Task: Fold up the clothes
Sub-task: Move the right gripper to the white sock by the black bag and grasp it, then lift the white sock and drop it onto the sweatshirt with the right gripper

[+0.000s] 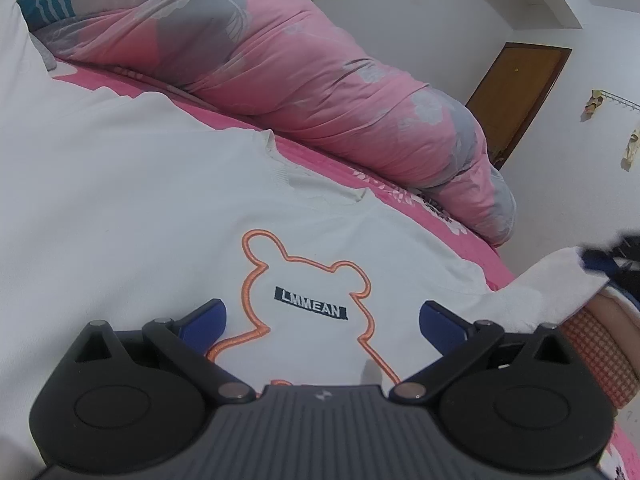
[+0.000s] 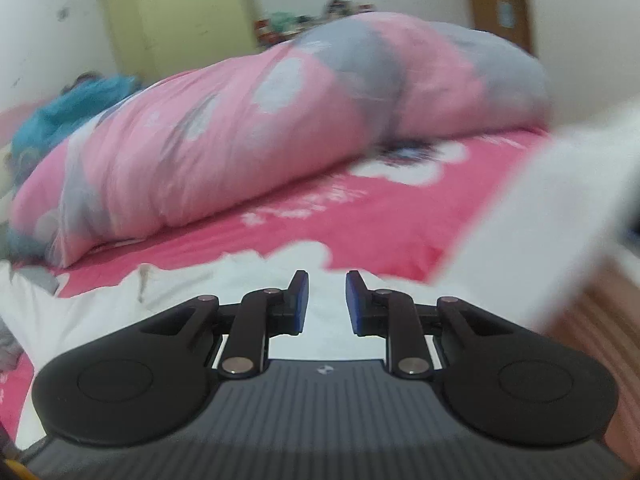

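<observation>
On a pink bedsheet (image 1: 460,226), we are folding a white T-shirt (image 1: 132,216), spread face up with its orange bear outline (image 1: 304,300).

We are hovering the left gripper (image 1: 322,320) over the chest print, its jaws spread wide and holding nothing, probably ready to pin the cloth. We are keeping the right gripper (image 2: 326,304) narrowly parted and empty above the shirt's white cloth; that view is blurred. Beyond is lying a rolled pink quilt (image 1: 320,92). No containers are showing.

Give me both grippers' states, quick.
Left gripper: open wide over the white T-shirt, gripping nothing.
Right gripper: partly open, nothing between the pads.
</observation>
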